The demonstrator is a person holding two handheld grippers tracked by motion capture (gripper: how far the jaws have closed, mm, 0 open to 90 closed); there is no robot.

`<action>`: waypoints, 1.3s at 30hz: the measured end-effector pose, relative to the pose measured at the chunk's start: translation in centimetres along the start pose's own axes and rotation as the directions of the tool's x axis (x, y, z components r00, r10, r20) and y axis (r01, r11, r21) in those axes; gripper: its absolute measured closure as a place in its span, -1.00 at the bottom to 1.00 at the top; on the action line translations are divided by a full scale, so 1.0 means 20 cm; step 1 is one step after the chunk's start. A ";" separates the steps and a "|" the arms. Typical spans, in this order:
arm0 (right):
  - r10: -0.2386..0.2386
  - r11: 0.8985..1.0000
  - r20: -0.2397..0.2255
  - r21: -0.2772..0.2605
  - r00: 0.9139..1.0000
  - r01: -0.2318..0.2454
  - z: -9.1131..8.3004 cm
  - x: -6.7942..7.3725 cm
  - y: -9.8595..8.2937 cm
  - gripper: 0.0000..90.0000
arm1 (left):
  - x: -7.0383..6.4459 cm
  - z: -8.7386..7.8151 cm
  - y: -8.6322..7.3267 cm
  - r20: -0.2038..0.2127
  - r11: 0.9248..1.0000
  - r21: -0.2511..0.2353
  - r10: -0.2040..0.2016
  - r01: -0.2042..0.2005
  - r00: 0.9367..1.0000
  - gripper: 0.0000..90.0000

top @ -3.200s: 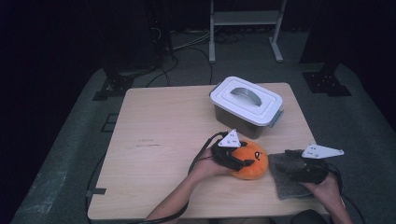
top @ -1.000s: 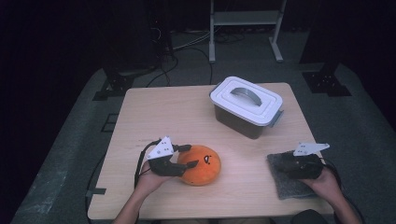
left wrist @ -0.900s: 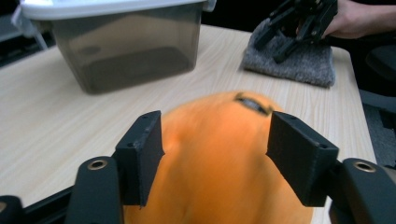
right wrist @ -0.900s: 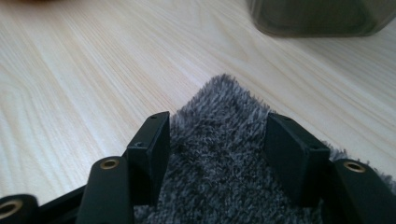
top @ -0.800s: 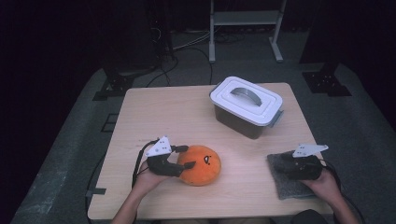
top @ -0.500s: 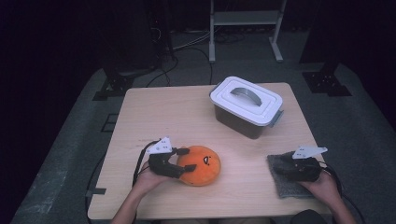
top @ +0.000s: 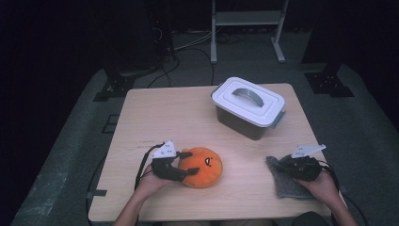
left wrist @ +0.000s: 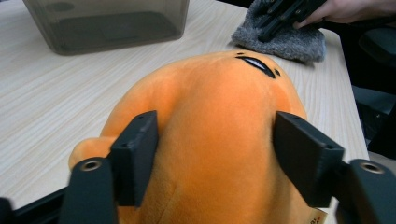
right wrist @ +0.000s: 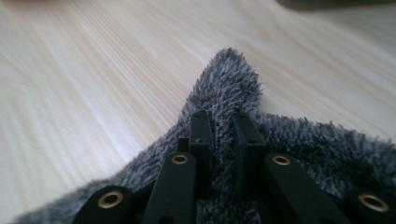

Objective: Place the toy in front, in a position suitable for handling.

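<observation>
1. Looking down from the high view, the left tool (top: 181,163) sits at the near left of the tabletop (top: 169,113), its jaws set either side of an orange plush toy (top: 203,166) that rests on the wood. The right tool (top: 288,165) lies at the near right, low over a grey fuzzy cloth (top: 281,182) that is spread flat near the front edge. A lidded plastic box (top: 247,107) with a white lid and a curved handle stands farther back, right of centre, well apart from both tools. A hand holds each tool, with forearms coming in from the near edge.

2. Seen from the left gripper view, the left tool (left wrist: 217,154) has its jaws spread wide, one pad against each flank of the orange plush toy (left wrist: 210,130). The toy's dark stitched face marks point away toward the far side. Beyond it lie the grey fuzzy cloth (left wrist: 285,42), with the other tool and a hand on it, and the dark wall of the plastic box (left wrist: 107,23) at the far left.

3. Seen from the right gripper view, the right tool (right wrist: 223,135) has its jaws pressed nearly together, pinching a raised fold of the grey fuzzy cloth (right wrist: 229,88). That fold stands up between the jaws in a peak, while the rest of the cloth lies on the pale tabletop (right wrist: 93,70).
</observation>
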State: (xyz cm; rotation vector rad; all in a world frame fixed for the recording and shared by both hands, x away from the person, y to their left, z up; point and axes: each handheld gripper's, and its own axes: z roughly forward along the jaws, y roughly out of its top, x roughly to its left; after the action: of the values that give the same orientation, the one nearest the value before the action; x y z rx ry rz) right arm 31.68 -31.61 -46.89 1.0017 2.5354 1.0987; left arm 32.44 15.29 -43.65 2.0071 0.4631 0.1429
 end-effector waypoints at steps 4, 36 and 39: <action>-0.032 0.994 -0.060 -0.103 0.998 0.025 -0.04 0.06 0.09 0.76 | -0.02 0.02 0.00 -0.005 1.000 -0.005 -0.007 0.007 1.000 -0.17; -0.218 0.960 -0.204 -0.222 0.954 0.171 0.27 0.46 0.47 0.74 | -0.03 0.01 0.01 -0.002 1.000 0.004 0.010 -0.010 1.000 -0.23; -0.199 0.935 -0.234 -0.335 0.952 0.113 0.22 0.48 0.53 0.74 | -0.03 0.01 0.01 0.009 1.000 -0.002 0.010 -0.010 1.000 -0.24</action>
State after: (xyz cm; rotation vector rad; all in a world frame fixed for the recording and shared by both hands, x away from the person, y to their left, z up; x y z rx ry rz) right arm 31.67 -17.52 -41.72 0.5903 2.4610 1.6196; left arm 31.96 14.74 -43.61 2.0080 0.4468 0.1408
